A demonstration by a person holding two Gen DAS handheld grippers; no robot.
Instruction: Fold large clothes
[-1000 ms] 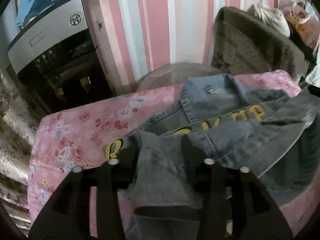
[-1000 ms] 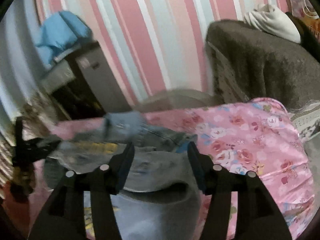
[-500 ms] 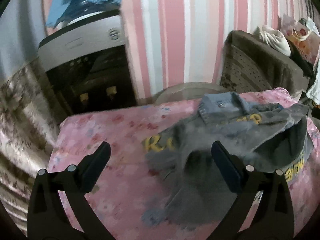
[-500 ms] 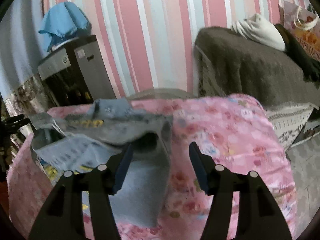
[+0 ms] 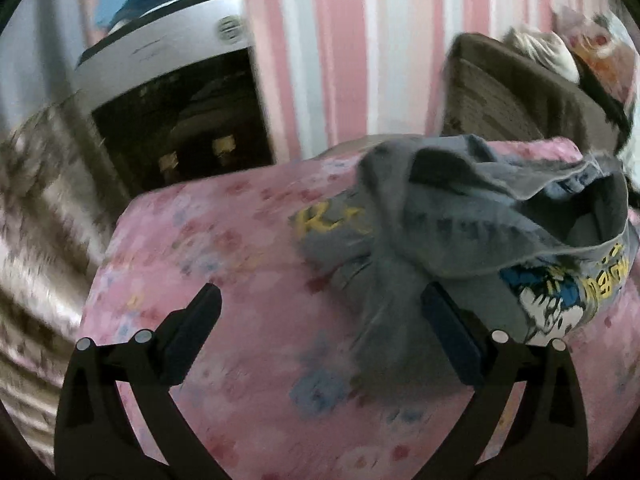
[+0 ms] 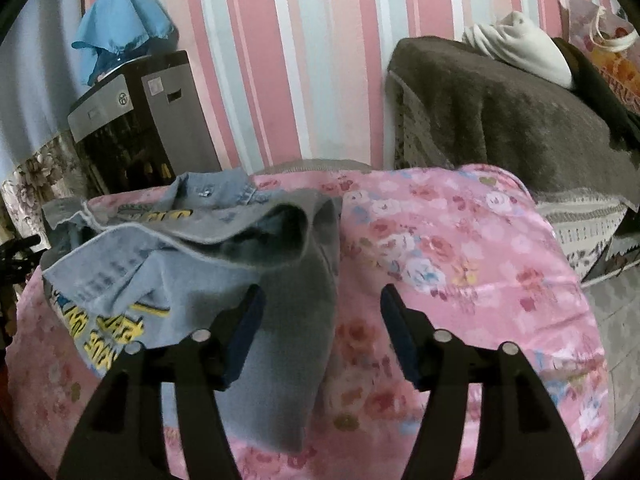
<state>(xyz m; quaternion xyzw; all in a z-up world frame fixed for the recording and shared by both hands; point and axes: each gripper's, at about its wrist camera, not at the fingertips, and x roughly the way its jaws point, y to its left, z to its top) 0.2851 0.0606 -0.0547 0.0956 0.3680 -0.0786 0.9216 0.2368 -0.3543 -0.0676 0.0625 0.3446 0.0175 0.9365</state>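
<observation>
Pink-and-white striped wallpaper backs your workspace, where a pink floral bedspread covers the surface. Your denim jacket lies bunched on it, yellow lettering and a cartoon print showing, one sleeve trailing toward you. Your left gripper is spread wide with nothing between its fingers, beside the jacket's sleeve. Your right gripper is also parted and empty, its left finger over the grey sleeve. A water dispenser stands by the wall, a brown sofa opposite.
</observation>
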